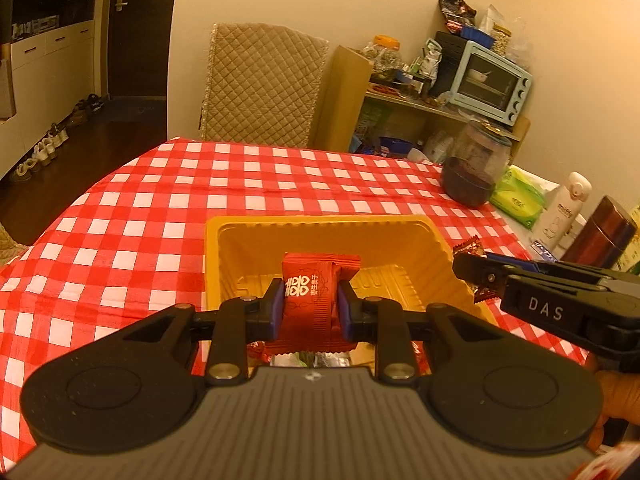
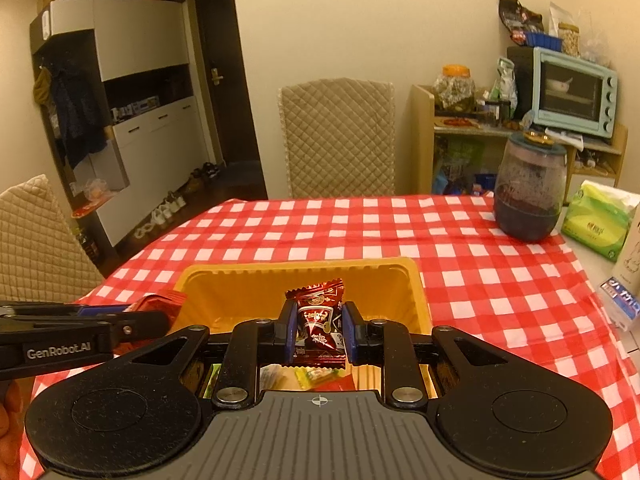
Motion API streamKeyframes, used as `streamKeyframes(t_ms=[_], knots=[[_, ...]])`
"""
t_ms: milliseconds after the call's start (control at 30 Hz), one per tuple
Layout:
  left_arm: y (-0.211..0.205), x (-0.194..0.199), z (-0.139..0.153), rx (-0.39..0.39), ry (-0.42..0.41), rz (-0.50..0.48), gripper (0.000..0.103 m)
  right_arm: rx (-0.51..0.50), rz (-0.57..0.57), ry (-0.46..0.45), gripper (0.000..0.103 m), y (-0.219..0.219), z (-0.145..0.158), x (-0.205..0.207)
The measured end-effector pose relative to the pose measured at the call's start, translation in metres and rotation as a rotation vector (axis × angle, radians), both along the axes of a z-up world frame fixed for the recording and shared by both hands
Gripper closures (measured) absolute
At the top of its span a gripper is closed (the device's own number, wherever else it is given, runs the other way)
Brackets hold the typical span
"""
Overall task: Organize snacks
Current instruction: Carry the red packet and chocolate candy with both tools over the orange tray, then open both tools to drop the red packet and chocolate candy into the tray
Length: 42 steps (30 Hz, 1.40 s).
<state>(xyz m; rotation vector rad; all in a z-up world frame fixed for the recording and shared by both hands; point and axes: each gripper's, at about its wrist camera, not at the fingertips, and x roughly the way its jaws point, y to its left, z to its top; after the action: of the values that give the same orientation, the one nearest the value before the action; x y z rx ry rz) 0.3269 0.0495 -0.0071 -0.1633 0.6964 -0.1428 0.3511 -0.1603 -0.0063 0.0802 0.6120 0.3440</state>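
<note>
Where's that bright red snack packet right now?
The red packet is pinched in the left claw, held above the near end of the yellow tray, left of the right claw's dark candy.

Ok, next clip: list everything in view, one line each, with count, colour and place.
snack packet: one, red, in the left gripper over the tray
candy: one, dark red, in the right gripper over the tray
tray: one, yellow, near table edge
loose sweets: several, mixed colours, under the right gripper
tablecloth: one, red-white check, covering the table
jar: one, clear with dark contents, far right
tissue pack: one, green, beside the jar
toaster oven: one, pale blue, on the shelf
chair: one, beige quilted, behind the table
left gripper: black, shut
right gripper: black, shut
</note>
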Motion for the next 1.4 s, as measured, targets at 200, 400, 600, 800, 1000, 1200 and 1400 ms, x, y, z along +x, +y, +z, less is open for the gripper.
streamKeyframes(t_ms=[200,400,600,800,1000,1200,1400], knots=[[0.002,0.014,-0.009,0.001,0.025,0.007,0.079,0.017,-0.004,0.033,0.079,-0.001,-0.008,0.016],[-0.003,0.022,-0.014,-0.001,0.034,-0.002,0.079,0.016,-0.009,0.044,0.079,-0.003,-0.012,0.021],[-0.007,0.027,-0.017,-0.004,0.039,-0.008,0.078,0.015,-0.021,0.053,0.079,-0.006,-0.015,0.023],[-0.002,0.030,-0.018,-0.020,0.036,0.017,0.062,0.018,-0.026,0.060,0.079,-0.009,-0.016,0.023],[0.003,0.027,-0.017,-0.022,0.035,0.028,0.062,0.027,-0.027,0.065,0.079,-0.010,-0.017,0.024],[0.001,0.025,-0.017,-0.020,0.033,0.020,0.062,0.047,-0.027,0.073,0.079,-0.011,-0.017,0.026],[0.002,0.026,-0.017,-0.021,0.033,0.023,0.062,0.070,-0.029,0.079,0.079,-0.012,-0.018,0.027]])
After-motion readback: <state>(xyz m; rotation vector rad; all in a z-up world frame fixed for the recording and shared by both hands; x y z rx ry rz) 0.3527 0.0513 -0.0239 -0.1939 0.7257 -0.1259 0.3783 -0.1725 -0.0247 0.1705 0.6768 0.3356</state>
